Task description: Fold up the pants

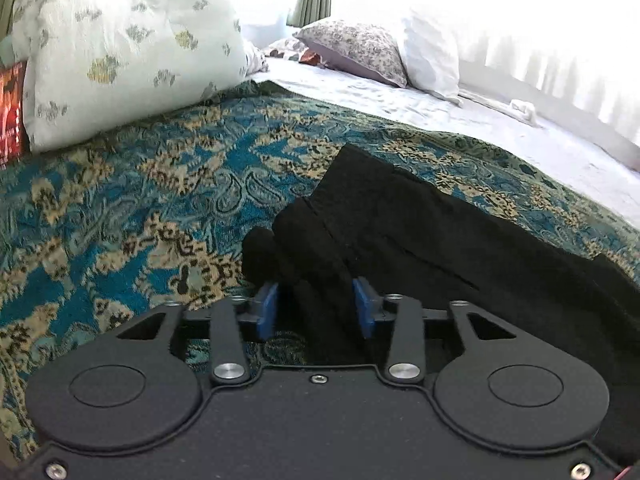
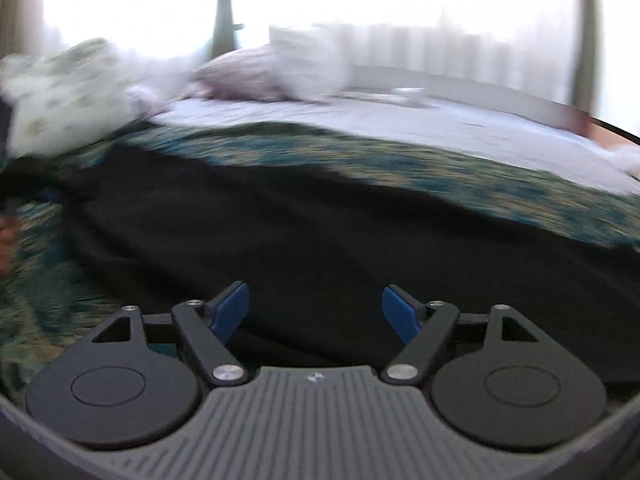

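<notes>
Black pants [image 1: 420, 240] lie rumpled (partly folded) on patterned bedspread [image 1: 140, 200].

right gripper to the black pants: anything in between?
Nothing visible. The right gripper is open above the black pants, with only dark cloth ahead of it. The view is motion-blurred. In the left wrist view, a bunch of the pants sits between the left gripper pads.

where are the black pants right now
In the left wrist view the black pants lie right of centre on the blue patterned bedspread, a bunched fold between the left claw pads, below the floral pillow.
</notes>
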### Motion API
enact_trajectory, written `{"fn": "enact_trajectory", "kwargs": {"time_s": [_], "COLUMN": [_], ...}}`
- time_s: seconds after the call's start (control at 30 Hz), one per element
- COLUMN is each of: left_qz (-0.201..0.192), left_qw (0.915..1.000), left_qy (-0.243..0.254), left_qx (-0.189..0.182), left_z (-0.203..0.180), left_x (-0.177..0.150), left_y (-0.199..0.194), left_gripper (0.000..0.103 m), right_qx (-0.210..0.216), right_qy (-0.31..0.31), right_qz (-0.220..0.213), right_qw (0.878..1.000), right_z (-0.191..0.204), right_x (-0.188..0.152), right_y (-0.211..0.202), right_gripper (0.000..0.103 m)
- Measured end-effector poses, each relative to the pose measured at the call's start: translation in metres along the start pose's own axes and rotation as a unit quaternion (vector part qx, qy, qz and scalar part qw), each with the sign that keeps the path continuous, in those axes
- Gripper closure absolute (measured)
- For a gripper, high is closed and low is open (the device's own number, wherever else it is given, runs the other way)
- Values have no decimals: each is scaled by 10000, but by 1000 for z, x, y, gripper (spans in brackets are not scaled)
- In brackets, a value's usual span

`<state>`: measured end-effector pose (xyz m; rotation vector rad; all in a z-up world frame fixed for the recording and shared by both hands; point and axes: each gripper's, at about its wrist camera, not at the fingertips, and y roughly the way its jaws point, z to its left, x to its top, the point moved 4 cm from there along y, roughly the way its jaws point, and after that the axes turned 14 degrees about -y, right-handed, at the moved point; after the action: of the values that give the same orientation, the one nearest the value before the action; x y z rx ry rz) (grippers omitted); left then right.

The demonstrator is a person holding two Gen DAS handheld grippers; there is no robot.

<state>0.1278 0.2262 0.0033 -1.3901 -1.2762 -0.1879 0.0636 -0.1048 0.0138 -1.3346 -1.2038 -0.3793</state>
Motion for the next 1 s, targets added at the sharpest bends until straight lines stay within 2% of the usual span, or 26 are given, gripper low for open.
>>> {"fn": "enact_trajectory", "kwargs": {"time_s": [0.1,0.17,0.23,0.27,0.33,0.4,0.43,0.63,0.77,0.83,1.0], "left_qz": [245,211,109,29,-74,-128,-141,-264,-98,24,-76], "left_qw": [9994,9994,9998,9999,9998,9995,9994,9982,9987,9990,9995], "left_qy": [-166,-186,-95,-49,12,-17,-26,-177,-168,-183,-29], "left_qx": [-155,-197,-162,-110,-166,-281,-326,-515,-477,-412,-317], "left_z": [4,5,4,3,4,6,7,22,32,36,36], "left_x": [-3,-5,-7,-7,-6,-4,-2,8,5,0,-9], "left_y": [7,10,10,8,4,-1,-3,-23,-18,-11,-8], "left_gripper": [41,41,47,58,68,76,77,84,84,83,79], "right_qx": [337,411,319,326,372,216,140,114,285,223,122], "right_qy": [-336,-520,-559,-486,-221,-159,-201,-335,-429,-497,-656], "right_qz": [91,214,231,261,334,395,404,181,369,373,365], "right_qw": [9988,9976,9977,9979,9985,9989,9989,9992,9980,9978,9971], "right_z": [37,54,61,61,59,59,61,74,85,90,95], "right_x": [10,13,17,21,25,29,32,42,30,22,24], "right_y": [16,26,32,33,37,39,41,22,23,24,23], "right_gripper": [18,18,18,21,52,84,87,93,93,93,90]}}
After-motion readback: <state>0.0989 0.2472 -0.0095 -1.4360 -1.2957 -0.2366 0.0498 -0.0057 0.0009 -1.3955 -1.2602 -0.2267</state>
